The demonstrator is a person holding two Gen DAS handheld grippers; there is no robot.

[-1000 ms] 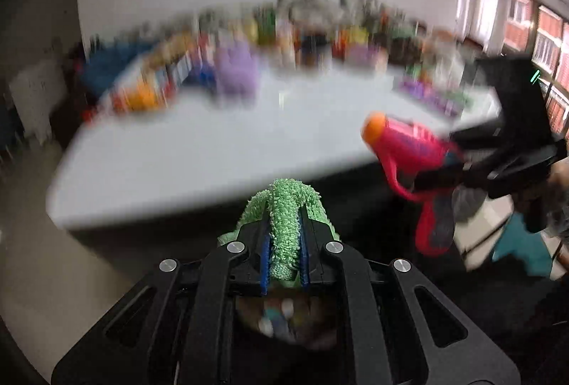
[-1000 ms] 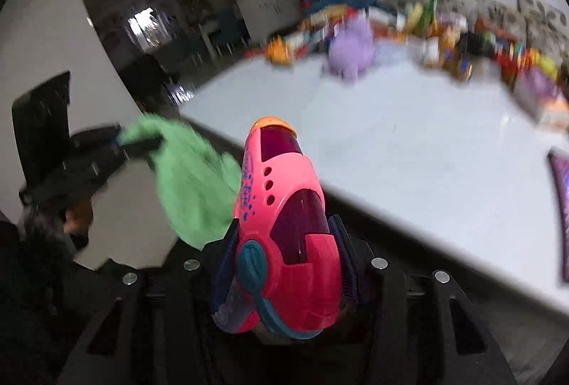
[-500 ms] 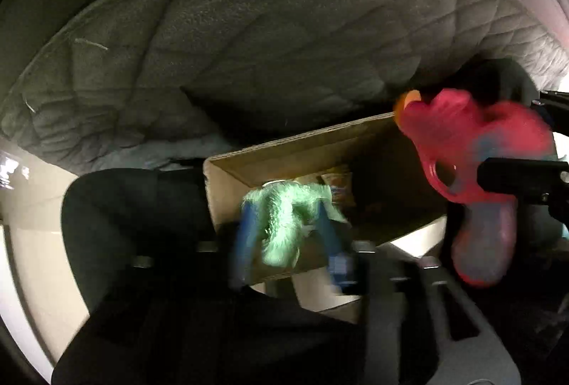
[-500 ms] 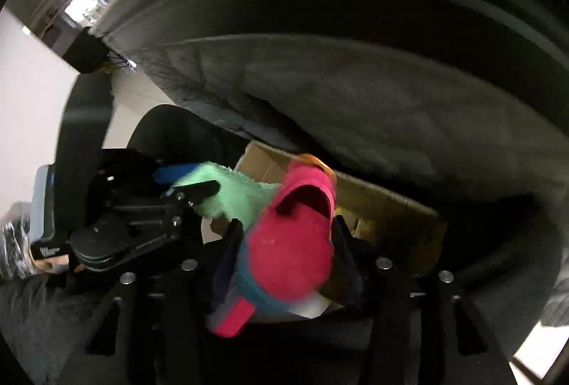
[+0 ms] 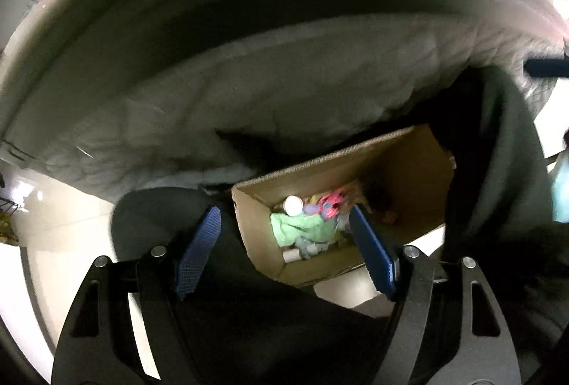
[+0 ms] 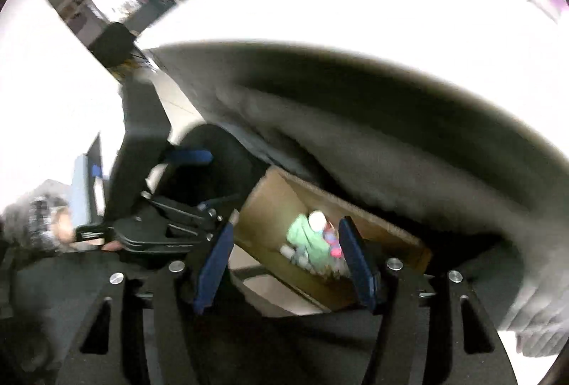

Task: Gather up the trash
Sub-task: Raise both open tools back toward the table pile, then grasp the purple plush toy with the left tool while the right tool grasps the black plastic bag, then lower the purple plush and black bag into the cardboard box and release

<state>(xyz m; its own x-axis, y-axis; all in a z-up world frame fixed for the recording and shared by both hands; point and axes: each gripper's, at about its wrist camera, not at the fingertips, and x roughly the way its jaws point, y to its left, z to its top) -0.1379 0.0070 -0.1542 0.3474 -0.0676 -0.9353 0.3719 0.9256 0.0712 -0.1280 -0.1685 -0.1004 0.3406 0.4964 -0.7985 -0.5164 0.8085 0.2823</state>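
Note:
An open cardboard box (image 5: 402, 164) stands on the floor under the table's edge. Inside it lie a green cloth (image 5: 302, 226), a pink toy gun (image 5: 330, 203), a white-capped bottle (image 5: 293, 204) and other scraps. My left gripper (image 5: 286, 225) hangs above the box, its jaws opening, nothing between the blue pads. My right gripper (image 6: 284, 235) also hovers over the cardboard box (image 6: 270, 203), jaws opening and empty; the green cloth (image 6: 306, 235) and pink toy gun (image 6: 334, 244) lie below it. The left gripper (image 6: 202, 182) shows at the left of the right wrist view.
A grey quilted cover (image 5: 284, 82) hangs from the white table (image 6: 355, 11) just behind the box. A dark garment (image 5: 498, 153) drapes at the right of the box. Pale floor tiles (image 5: 53, 225) lie to the left. A person's hand (image 6: 67, 232) grips the left tool.
Both grippers tipped down from the table to the box. The left let go of the green cloth, the right let go of the pink toy gun; both now lie in the box.

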